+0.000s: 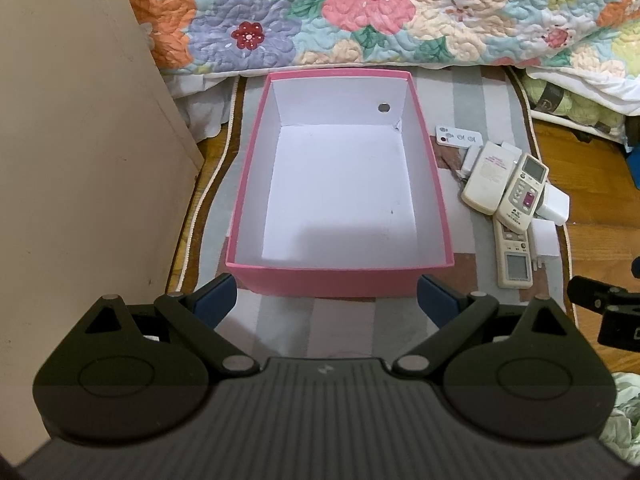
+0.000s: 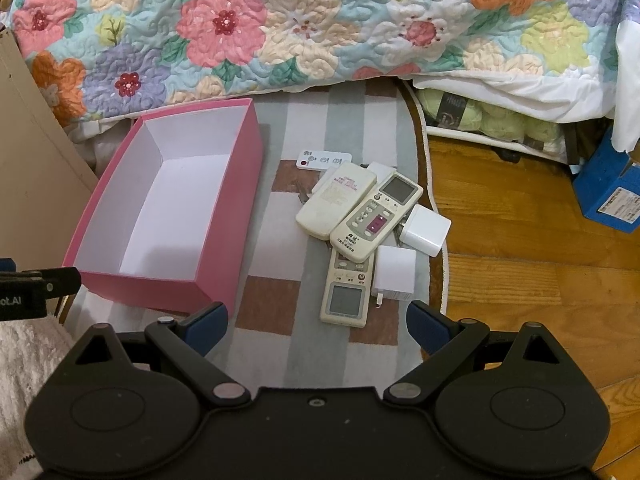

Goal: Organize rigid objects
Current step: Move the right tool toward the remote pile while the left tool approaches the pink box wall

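An empty pink box [image 1: 340, 276] with a white inside stands on a striped rug [image 1: 288, 328]; it also shows in the right wrist view [image 2: 168, 292]. To its right lies a pile of white remotes [image 2: 376, 216] and white chargers [image 2: 426, 230], also in the left wrist view [image 1: 520, 192]. A small flat remote [image 2: 324, 159] lies behind the pile. My left gripper [image 1: 326, 300] is open and empty, just in front of the box. My right gripper [image 2: 318, 322] is open and empty, just short of the nearest remote [image 2: 346, 292].
A bed with a floral quilt [image 2: 280, 32] runs along the back. A beige panel [image 1: 80, 160] stands at the left. Wooden floor [image 2: 520, 248] lies right of the rug, with a blue box [image 2: 608, 196] and yarn balls [image 2: 500, 120] under the bed.
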Demonstrator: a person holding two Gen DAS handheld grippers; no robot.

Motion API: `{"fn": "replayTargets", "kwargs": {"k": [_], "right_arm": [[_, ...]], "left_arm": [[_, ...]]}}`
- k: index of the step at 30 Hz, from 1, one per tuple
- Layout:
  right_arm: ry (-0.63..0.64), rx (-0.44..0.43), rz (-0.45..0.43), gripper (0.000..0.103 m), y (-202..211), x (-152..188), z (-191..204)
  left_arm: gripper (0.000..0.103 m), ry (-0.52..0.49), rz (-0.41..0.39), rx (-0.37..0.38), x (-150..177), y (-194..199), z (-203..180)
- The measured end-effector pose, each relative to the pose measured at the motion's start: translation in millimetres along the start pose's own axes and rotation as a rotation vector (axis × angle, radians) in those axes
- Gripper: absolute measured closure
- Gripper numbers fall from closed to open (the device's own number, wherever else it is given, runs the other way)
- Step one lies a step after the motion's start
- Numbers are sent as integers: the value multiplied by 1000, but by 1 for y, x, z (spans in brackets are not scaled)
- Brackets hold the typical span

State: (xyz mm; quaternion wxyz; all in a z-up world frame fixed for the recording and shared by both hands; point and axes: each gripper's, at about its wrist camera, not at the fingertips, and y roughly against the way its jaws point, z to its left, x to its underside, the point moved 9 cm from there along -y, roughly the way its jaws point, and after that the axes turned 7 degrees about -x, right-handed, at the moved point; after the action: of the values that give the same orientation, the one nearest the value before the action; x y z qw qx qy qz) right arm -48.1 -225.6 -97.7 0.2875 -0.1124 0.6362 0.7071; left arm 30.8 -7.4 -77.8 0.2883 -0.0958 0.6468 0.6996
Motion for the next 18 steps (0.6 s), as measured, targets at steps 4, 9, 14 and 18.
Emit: {"fn": "replayTargets", "kwargs": {"k": [4,9,14,18], "right_arm": [[4,2,5,5,-1,1,1],[1,5,2,5,-1,1,0],[8,8,5,5,0,1,-1],[4,29,0,5,1,0,-4]], "left_arm": [[5,17,24,41,3,-3,-3],[5,56,41,64,4,-3,-1],[5,41,13,22,0,-1,12],[5,67,29,3,2,-7,30]]}}
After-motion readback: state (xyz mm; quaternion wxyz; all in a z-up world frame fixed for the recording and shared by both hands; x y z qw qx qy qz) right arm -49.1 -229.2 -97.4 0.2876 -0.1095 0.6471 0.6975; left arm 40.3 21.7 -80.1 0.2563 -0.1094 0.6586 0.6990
